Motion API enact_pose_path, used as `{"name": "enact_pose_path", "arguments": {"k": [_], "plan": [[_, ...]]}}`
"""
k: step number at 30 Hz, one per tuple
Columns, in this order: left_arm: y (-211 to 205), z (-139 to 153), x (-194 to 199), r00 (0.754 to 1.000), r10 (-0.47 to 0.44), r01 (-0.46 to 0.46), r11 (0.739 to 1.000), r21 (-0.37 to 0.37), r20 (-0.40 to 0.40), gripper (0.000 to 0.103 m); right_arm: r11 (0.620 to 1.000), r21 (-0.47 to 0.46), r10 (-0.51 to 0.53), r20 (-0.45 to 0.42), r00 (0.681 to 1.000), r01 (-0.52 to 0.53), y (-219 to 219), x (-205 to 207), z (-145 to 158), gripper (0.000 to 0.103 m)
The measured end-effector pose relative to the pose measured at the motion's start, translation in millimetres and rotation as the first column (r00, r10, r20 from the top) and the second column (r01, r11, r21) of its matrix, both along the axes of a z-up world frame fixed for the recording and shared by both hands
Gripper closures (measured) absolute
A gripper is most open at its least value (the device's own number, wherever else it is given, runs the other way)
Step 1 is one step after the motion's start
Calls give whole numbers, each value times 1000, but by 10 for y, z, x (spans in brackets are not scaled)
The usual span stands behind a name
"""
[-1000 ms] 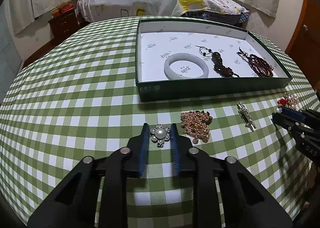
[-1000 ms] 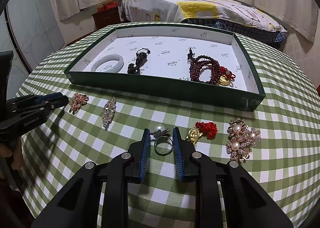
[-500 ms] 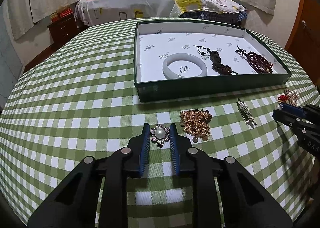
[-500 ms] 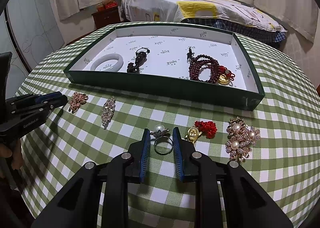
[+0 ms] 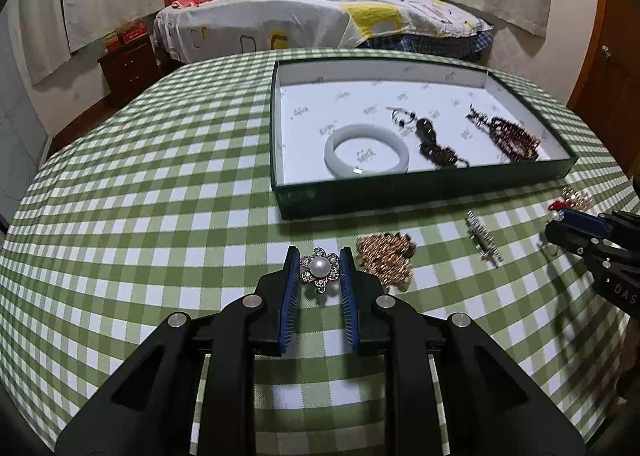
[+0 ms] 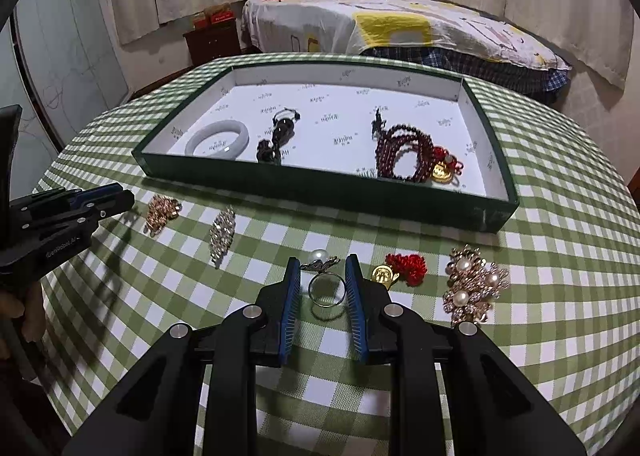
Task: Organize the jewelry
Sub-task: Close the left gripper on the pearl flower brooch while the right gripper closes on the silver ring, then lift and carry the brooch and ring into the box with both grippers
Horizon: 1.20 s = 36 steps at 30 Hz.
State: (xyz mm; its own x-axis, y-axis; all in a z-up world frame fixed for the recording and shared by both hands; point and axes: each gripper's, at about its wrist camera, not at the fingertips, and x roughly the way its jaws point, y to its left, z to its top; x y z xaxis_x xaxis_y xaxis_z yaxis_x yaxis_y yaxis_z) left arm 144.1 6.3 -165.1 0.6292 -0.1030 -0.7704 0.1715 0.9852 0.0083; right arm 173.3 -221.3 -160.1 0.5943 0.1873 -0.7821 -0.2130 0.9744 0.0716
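Observation:
My left gripper (image 5: 319, 270) is shut on a pearl flower brooch (image 5: 320, 268), its pads touching both sides, and holds it above the checked cloth. My right gripper (image 6: 323, 280) is shut on a pearl ring (image 6: 326, 288), low over the cloth. A green tray (image 5: 420, 185) with a white floor holds a white bangle (image 5: 366, 149), a dark beaded pendant (image 5: 434, 145) and a red bead bracelet (image 5: 514, 137). The tray (image 6: 320, 185) also shows in the right wrist view.
Loose pieces lie on the cloth in front of the tray: a gold chain cluster (image 5: 386, 258), a silver bar brooch (image 5: 484, 240), a gold charm with red knot (image 6: 402, 270) and a pearl and gold brooch (image 6: 472, 284). A bed stands behind the table.
My left gripper has lifted with the pearl brooch and the view has risen and tilted a little. My right gripper has stayed in place around the ring.

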Motion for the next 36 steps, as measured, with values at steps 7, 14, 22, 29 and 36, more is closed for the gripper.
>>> {"name": "enact_pose_path", "arguments": {"k": [7, 14, 22, 29, 36], "plan": [[-75, 267, -6, 998, -19, 21, 999, -34, 54, 83, 1000, 11, -5, 54, 999, 5, -11, 34, 241, 79], [-222, 510, 141, 992, -46, 53, 997, -58, 116, 83, 1000, 16, -6, 120, 993, 4, -15, 249, 476, 79], [-459, 640, 461, 983, -77, 89, 994, -69, 168, 83, 1000, 13, 5, 162, 987, -7, 67, 564, 586, 79], [-572, 510, 827, 984, -77, 85, 995, -45, 157, 83, 1000, 0, 22, 153, 988, -22, 157, 856, 498, 79], [-517, 189, 1219, 995, -49, 51, 998, -24, 82, 83, 1000, -18, 23, 93, 995, -21, 185, 1068, 195, 79]]}}
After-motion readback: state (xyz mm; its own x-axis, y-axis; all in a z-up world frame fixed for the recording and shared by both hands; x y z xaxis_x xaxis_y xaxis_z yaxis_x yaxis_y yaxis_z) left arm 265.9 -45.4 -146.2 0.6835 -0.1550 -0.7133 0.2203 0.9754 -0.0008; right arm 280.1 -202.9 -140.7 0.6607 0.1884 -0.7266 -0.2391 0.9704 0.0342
